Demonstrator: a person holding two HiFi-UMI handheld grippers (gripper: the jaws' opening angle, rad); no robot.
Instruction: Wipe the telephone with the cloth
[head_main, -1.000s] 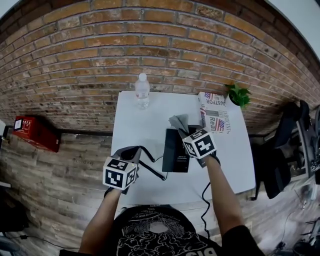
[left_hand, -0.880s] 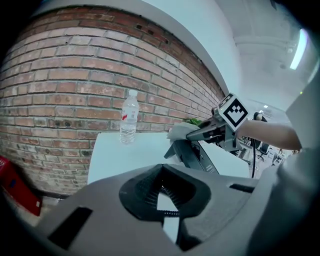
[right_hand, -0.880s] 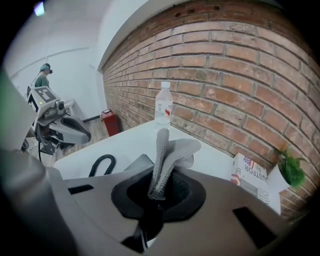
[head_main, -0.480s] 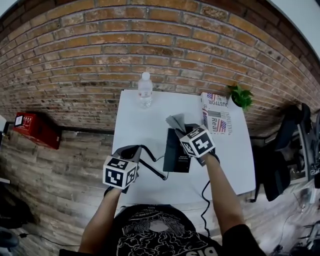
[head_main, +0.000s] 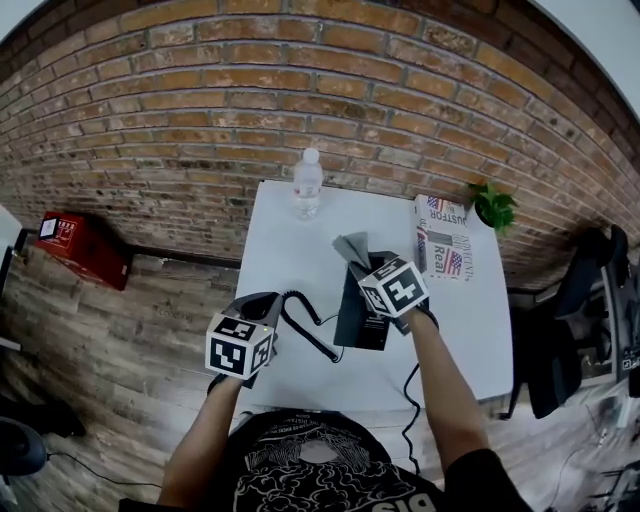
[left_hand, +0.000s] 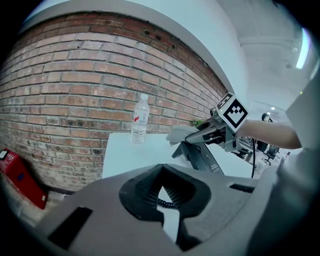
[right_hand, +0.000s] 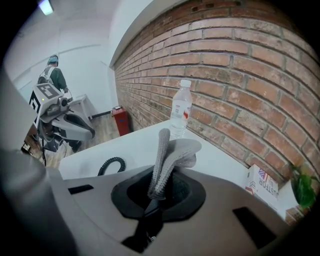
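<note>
The right gripper pinches a crumpled grey knitted cloth between its jaws, holding it at the far upper edge of the black, wedge-shaped desk telephone, which sits near the middle of the white table. The left gripper hovers at the table's near left, its jaws pressed together at the tips, with the black coiled cord just ahead. By the brick wall stands a capped clear plastic bottle, its contents unclear, and to the right lie a folded newspaper and a small green plant.
</note>
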